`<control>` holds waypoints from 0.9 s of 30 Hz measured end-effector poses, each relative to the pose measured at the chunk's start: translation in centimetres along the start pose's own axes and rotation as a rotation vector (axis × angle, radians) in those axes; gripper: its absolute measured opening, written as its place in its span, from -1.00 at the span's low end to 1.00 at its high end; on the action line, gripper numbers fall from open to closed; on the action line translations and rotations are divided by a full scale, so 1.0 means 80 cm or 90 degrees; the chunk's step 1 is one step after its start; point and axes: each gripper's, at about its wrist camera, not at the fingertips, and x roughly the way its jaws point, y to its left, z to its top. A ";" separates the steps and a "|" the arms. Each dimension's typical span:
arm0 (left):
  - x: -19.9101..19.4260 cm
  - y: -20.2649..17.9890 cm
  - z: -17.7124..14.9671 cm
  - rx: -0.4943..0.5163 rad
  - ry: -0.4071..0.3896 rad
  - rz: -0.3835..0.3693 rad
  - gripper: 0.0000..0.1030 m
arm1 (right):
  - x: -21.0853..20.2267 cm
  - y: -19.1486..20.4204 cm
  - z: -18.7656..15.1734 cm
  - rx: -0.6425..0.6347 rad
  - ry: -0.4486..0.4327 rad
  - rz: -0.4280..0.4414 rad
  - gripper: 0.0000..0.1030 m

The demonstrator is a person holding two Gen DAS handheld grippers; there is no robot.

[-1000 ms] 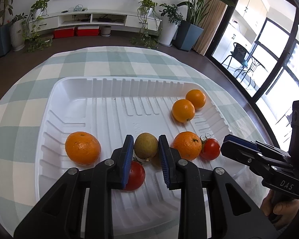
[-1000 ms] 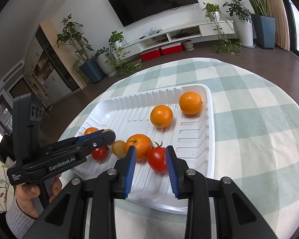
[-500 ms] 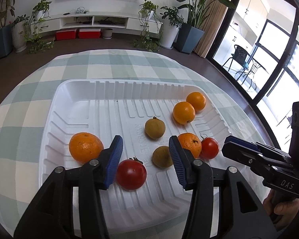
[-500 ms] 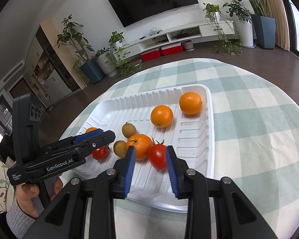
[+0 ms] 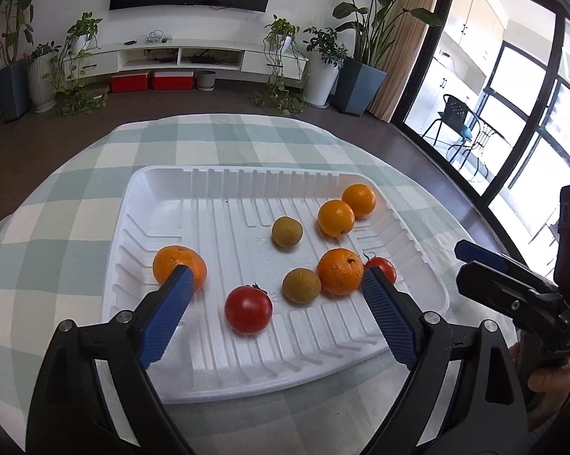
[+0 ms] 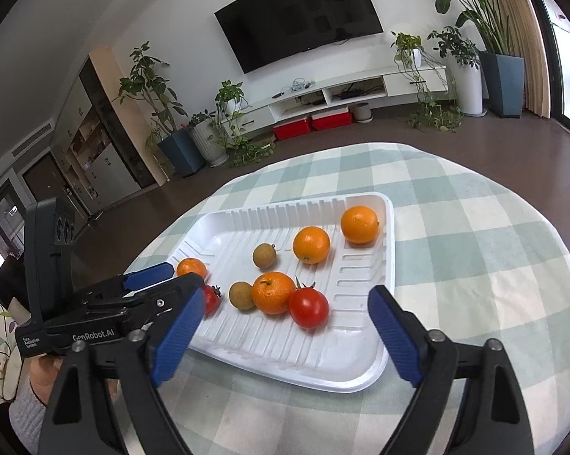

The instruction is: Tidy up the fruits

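A white ribbed tray [image 5: 247,171] [image 6: 355,345] on the checked tablecloth holds several oranges, two tomatoes and two brown fruits. One brown fruit [image 5: 287,231] [image 6: 264,256] lies alone mid-tray. The other [image 5: 301,284] sits against an orange [image 5: 339,271] [image 6: 271,292]. A tomato [image 6: 308,307] [image 5: 379,268] touches that orange. My left gripper [image 5: 275,273] [image 6: 182,273] hangs over the tray's near side, its jaws opening, nothing pressed between them. My right gripper [image 6: 286,295] [image 5: 462,259] is at the tray's right edge, its jaws also opening and empty.
Another orange [image 5: 179,267] and a tomato [image 5: 248,309] lie at the tray's left front, two oranges [image 5: 336,218] at the far right corner. The round table's edge curves close behind the tray. A hand [image 5: 546,379] grips the right tool.
The left gripper let go of a brown fruit, which now lies mid-tray. The right gripper released the tomato beside the orange. Both spread wide and drew back and up.
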 end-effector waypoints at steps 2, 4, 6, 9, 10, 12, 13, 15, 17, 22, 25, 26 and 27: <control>-0.010 -0.009 -0.005 0.016 -0.010 0.010 0.75 | -0.011 0.001 0.000 -0.002 -0.010 -0.004 0.91; -0.019 -0.020 -0.011 0.030 -0.015 0.013 0.75 | -0.021 0.004 -0.001 -0.007 -0.021 -0.012 0.92; -0.027 -0.031 -0.019 0.044 -0.019 0.018 0.75 | -0.031 0.007 -0.004 -0.015 -0.032 -0.017 0.93; -0.040 -0.049 -0.032 0.065 -0.028 0.024 0.75 | -0.045 0.012 -0.011 -0.026 -0.044 -0.031 0.94; -0.043 -0.054 -0.037 0.071 -0.028 0.025 0.75 | -0.050 0.013 -0.015 -0.032 -0.045 -0.036 0.95; -0.049 -0.064 -0.047 0.079 -0.029 0.025 0.75 | -0.058 0.013 -0.025 -0.038 -0.047 -0.050 0.95; -0.052 -0.069 -0.052 0.080 -0.028 0.027 0.75 | -0.062 0.013 -0.029 -0.040 -0.046 -0.053 0.95; -0.056 -0.076 -0.061 0.079 -0.026 0.023 0.75 | -0.069 0.013 -0.038 -0.043 -0.045 -0.059 0.95; -0.061 -0.081 -0.069 0.071 -0.025 0.021 0.75 | -0.077 0.012 -0.045 -0.047 -0.045 -0.064 0.95; -0.073 -0.092 -0.082 0.063 -0.025 0.024 0.76 | -0.090 0.011 -0.059 -0.041 -0.049 -0.071 0.95; -0.082 -0.097 -0.090 0.059 -0.029 0.031 0.76 | -0.096 0.011 -0.066 -0.039 -0.052 -0.069 0.95; -0.085 -0.099 -0.093 0.058 -0.030 0.033 0.76 | -0.097 0.012 -0.068 -0.040 -0.052 -0.070 0.95; -0.087 -0.100 -0.094 0.058 -0.031 0.033 0.76 | -0.098 0.012 -0.070 -0.041 -0.052 -0.070 0.95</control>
